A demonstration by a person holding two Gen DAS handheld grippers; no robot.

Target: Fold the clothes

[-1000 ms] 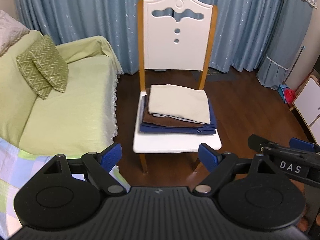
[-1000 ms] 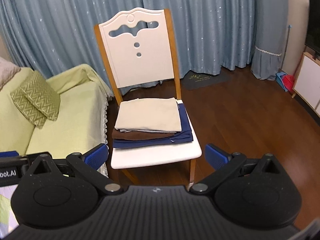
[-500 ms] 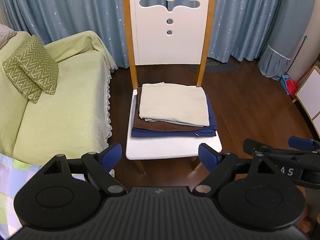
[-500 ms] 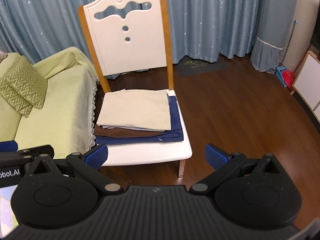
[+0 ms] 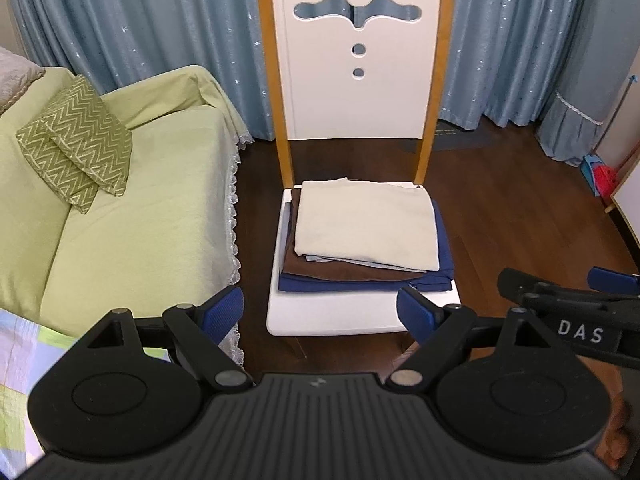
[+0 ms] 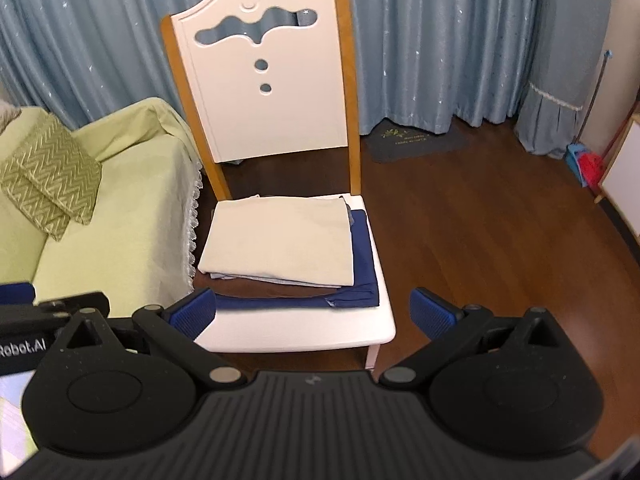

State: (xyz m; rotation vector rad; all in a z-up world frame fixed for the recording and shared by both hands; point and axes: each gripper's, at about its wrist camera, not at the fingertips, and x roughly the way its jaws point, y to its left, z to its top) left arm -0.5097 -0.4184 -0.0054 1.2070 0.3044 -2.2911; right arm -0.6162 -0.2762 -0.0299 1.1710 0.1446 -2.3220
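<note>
A stack of folded clothes lies on the seat of a white chair (image 5: 352,316) (image 6: 304,332): a cream piece (image 5: 366,226) (image 6: 280,246) on top, a brown one (image 5: 344,270) (image 6: 272,290) under it, a navy one (image 5: 444,256) (image 6: 364,256) at the bottom. My left gripper (image 5: 320,312) is open and empty, a little before the seat's front edge. My right gripper (image 6: 312,314) is open and empty, also short of the seat. The right gripper's body shows at the right of the left wrist view (image 5: 568,320).
A sofa with a light green cover (image 5: 140,220) (image 6: 116,232) stands left of the chair, with zigzag cushions (image 5: 76,136) (image 6: 48,176). Blue curtains (image 5: 160,20) hang behind. Dark wood floor (image 6: 480,240) lies to the right, with a white cabinet (image 6: 624,176) and a small mat (image 6: 416,140).
Both grippers have moved closer to the chair, so the chair and stack appear larger. Both stay open and empty. The stack has not moved.
</note>
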